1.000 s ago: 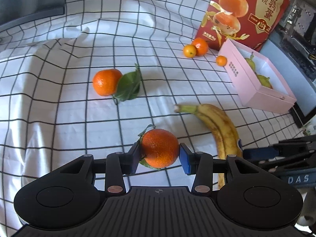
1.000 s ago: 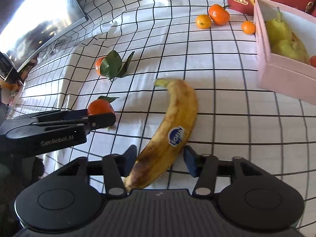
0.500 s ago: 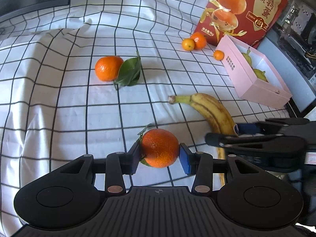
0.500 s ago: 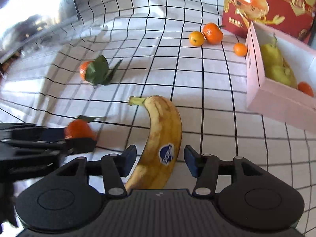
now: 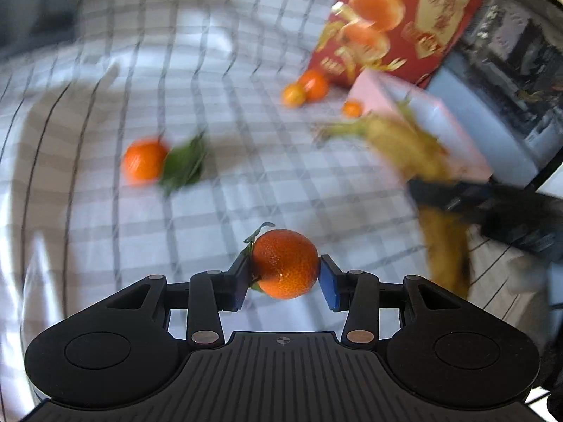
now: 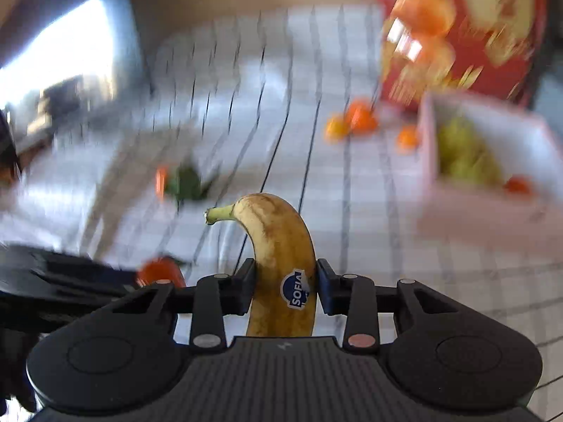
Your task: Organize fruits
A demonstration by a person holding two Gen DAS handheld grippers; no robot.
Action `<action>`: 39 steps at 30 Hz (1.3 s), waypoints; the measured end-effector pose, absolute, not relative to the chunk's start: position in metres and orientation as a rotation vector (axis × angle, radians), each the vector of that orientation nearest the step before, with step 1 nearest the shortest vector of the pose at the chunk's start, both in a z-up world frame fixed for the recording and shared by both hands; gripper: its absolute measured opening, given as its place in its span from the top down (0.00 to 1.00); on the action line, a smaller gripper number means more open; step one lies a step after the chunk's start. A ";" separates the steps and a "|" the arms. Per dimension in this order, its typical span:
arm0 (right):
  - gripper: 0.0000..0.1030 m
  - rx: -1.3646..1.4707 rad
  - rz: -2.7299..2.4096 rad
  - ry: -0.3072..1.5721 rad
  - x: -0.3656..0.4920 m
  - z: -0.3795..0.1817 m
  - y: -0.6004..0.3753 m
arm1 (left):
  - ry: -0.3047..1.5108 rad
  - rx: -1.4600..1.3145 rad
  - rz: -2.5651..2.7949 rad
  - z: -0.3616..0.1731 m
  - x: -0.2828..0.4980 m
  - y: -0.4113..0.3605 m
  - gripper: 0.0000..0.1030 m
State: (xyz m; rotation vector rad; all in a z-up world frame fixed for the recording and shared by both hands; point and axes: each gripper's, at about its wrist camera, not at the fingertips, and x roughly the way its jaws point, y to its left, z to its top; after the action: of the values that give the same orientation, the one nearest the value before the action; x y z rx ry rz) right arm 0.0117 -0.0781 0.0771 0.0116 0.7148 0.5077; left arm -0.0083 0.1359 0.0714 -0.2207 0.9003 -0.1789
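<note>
The left black two-finger gripper [image 5: 284, 277] is clamping a round orange mandarin [image 5: 284, 263] between its blue pads, the fruit's small green leaf poking up at its upper left; it is hanging above the white black-gridded tablecloth [image 5: 105, 246]. Only the left wrist view is showing this grip head-on. In the right wrist view the same mandarin [image 6: 160, 271] is appearing merely as an orange smear at the tip of the blurred left gripper [image 6: 70, 277] at the lower left.

The right black two-finger gripper [image 6: 284, 290] is pinching a speckled yellow banana with a blue sticker [image 6: 281, 267]. Its jaws have just been closing, and they are now pressing on the banana's sides at the stickered middle. The banana's long axis is running away from the camera along the fingers, curving up and over, with the greenish stem pointing left. The left wrist view is giving the side-on look: the banana [image 5: 404, 140] is slanting from a lower end at the right up to a stem aimed left, crossed by the dark right gripper [image 5: 457, 193].

Both views are blurred. Beyond are sitting a leafy mandarin on the cloth [image 5: 144, 163], three small oranges [image 5: 309, 86], an open pink rectangular box [image 6: 475, 218] holding greenish pears [image 6: 464, 154], and a red printed carton [image 5: 404, 17] standing behind it.
</note>
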 end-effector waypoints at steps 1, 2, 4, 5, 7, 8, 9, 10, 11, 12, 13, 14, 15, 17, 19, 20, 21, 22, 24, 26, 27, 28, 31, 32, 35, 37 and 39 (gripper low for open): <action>0.66 0.031 0.490 0.665 0.012 0.093 -0.089 | 0.883 -0.219 -0.197 0.078 -0.002 0.132 0.54; 0.66 0.043 0.475 0.625 0.013 0.107 -0.099 | 0.857 -0.220 -0.225 0.088 0.009 0.126 0.54; 0.66 0.042 0.439 0.536 0.015 0.138 -0.121 | 0.806 -0.219 -0.278 0.107 0.026 0.112 0.54; 0.66 0.028 0.416 0.492 0.017 0.154 -0.133 | 0.771 -0.215 -0.311 0.120 0.037 0.104 0.54; 0.66 -0.003 0.371 0.442 0.025 0.180 -0.154 | 0.711 -0.214 -0.360 0.140 0.053 0.088 0.54; 0.66 -0.016 0.351 0.433 0.032 0.189 -0.164 | 0.685 -0.219 -0.381 0.149 0.059 0.079 0.54; 0.66 -0.030 0.329 0.431 0.040 0.197 -0.174 | 0.666 -0.223 -0.395 0.154 0.064 0.070 0.54; 0.66 -0.044 0.307 0.436 0.050 0.202 -0.185 | 0.646 -0.226 -0.410 0.160 0.067 0.061 0.54; 0.66 -0.052 0.289 0.448 0.060 0.204 -0.194 | 0.628 -0.228 -0.423 0.163 0.070 0.051 0.54; 0.66 -0.053 0.274 0.469 0.072 0.203 -0.204 | 0.619 -0.231 -0.432 0.165 0.072 0.046 0.54; 0.66 -0.042 0.263 0.501 0.084 0.200 -0.213 | 0.619 -0.240 -0.437 0.163 0.074 0.039 0.54; 0.66 -0.027 0.261 0.536 0.096 0.195 -0.221 | 0.627 -0.249 -0.438 0.159 0.074 0.032 0.54; 0.66 -0.010 0.264 0.574 0.107 0.188 -0.229 | 0.636 -0.254 -0.438 0.154 0.074 0.028 0.54; 0.66 0.020 0.269 0.651 0.131 0.169 -0.237 | 0.666 -0.269 -0.428 0.141 0.074 0.022 0.54; 0.66 0.022 0.269 0.717 0.153 0.147 -0.242 | 0.709 -0.295 -0.410 0.126 0.073 0.019 0.54; 0.66 0.018 0.265 0.741 0.162 0.137 -0.242 | 0.730 -0.308 -0.400 0.117 0.073 0.020 0.54; 0.66 0.008 0.263 0.763 0.170 0.127 -0.243 | 0.744 -0.316 -0.391 0.111 0.072 0.022 0.54; 0.66 -0.011 0.261 0.777 0.179 0.117 -0.242 | 0.757 -0.324 -0.378 0.105 0.068 0.025 0.54; 0.66 -0.037 0.254 0.794 0.191 0.102 -0.241 | 0.780 -0.346 -0.346 0.094 0.063 0.030 0.54; 0.66 -0.080 0.246 0.799 0.204 0.087 -0.238 | 0.797 -0.369 -0.312 0.087 0.058 0.038 0.54; 0.66 -0.107 0.239 0.796 0.209 0.081 -0.234 | 0.801 -0.375 -0.298 0.084 0.056 0.042 0.54; 0.66 -0.132 0.235 0.798 0.214 0.075 -0.231 | 0.806 -0.380 -0.280 0.081 0.054 0.046 0.54; 0.66 -0.159 0.241 0.823 0.221 0.060 -0.228 | 0.816 -0.396 -0.236 0.077 0.052 0.055 0.54; 0.66 -0.163 0.243 0.830 0.221 0.055 -0.228 | 0.818 -0.402 -0.227 0.076 0.052 0.056 0.54; 0.66 -0.157 0.246 0.868 0.220 0.038 -0.227 | 0.830 -0.412 -0.213 0.074 0.052 0.059 0.54; 0.66 -0.165 0.235 0.860 0.216 0.031 -0.227 | 0.838 -0.407 -0.213 0.074 0.051 0.058 0.54; 0.65 -0.189 0.237 0.850 0.212 0.030 -0.225 | 0.846 -0.402 -0.216 0.073 0.051 0.056 0.54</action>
State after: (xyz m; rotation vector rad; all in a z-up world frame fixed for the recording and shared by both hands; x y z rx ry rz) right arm 0.2123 -0.2246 0.0304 -0.1885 0.8495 0.2365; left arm 0.0514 0.0565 0.0732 -0.4020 0.8462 -0.2161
